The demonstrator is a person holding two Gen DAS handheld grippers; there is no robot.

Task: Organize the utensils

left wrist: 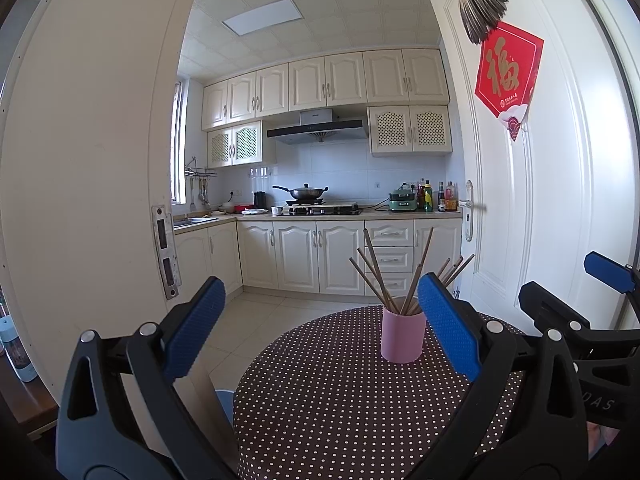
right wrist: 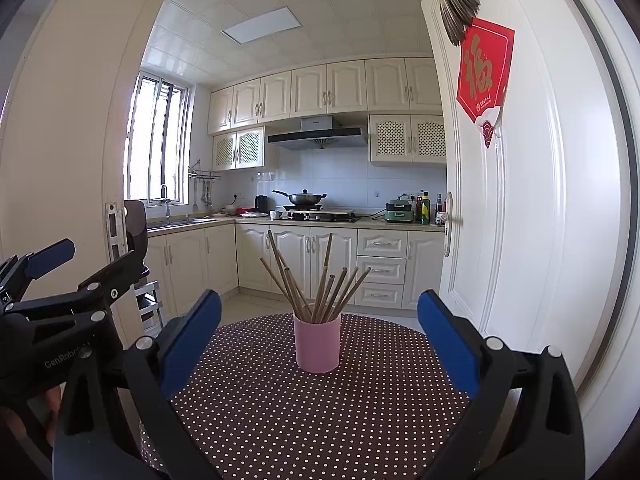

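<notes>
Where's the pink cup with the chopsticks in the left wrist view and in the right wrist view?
Left wrist: pink cup right of centre on the dotted table, beside the right finger of the left gripper.
Right wrist: pink cup at centre, midway between the fingers of the right gripper.
Shared landmark: the red sign on the door.

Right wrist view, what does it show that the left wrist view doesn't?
Only the right wrist view shows the barred window in full, the tap and the left gripper from the side. Only the left wrist view shows the right gripper from the side and a pale bottle at the frame's left edge. Both show the pink cup of chopsticks on the dotted table, with both grippers open and empty.
</notes>
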